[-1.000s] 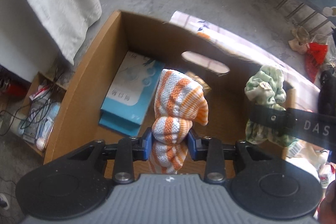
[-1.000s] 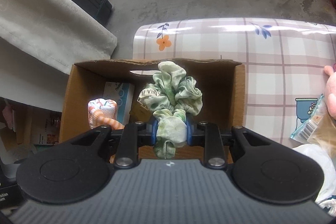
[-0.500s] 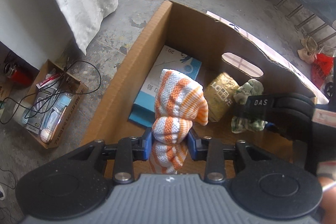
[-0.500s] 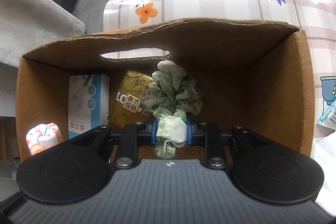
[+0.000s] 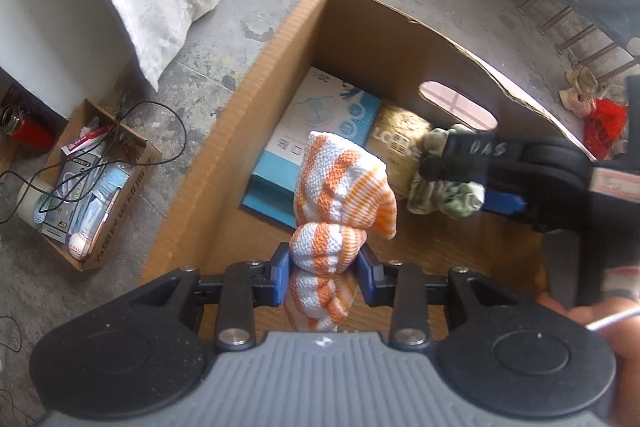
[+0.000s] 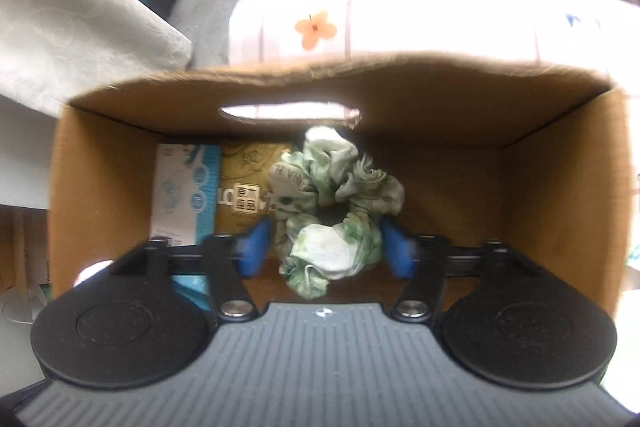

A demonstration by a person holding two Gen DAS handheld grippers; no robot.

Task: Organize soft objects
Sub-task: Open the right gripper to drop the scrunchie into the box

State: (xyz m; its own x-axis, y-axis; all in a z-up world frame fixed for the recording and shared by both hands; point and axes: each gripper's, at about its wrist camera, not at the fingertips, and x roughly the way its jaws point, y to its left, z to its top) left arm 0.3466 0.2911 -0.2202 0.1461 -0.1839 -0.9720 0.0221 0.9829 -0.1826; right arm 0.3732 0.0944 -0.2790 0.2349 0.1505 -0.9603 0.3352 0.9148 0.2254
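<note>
"DAS" is handwritten on the right gripper (image 5: 486, 169); the gold packet (image 6: 250, 187) seemingly reads "LO".

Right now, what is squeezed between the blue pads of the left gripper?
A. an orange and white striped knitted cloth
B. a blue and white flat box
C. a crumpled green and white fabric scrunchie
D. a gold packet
A: the left gripper is shut on the orange and white striped knitted cloth, held over the brown cardboard box.

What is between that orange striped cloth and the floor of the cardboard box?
Nothing visible. The orange striped cloth, clamped in the left gripper, hangs over bare box floor; the blue packet and green scrunchie lie aside.
</note>
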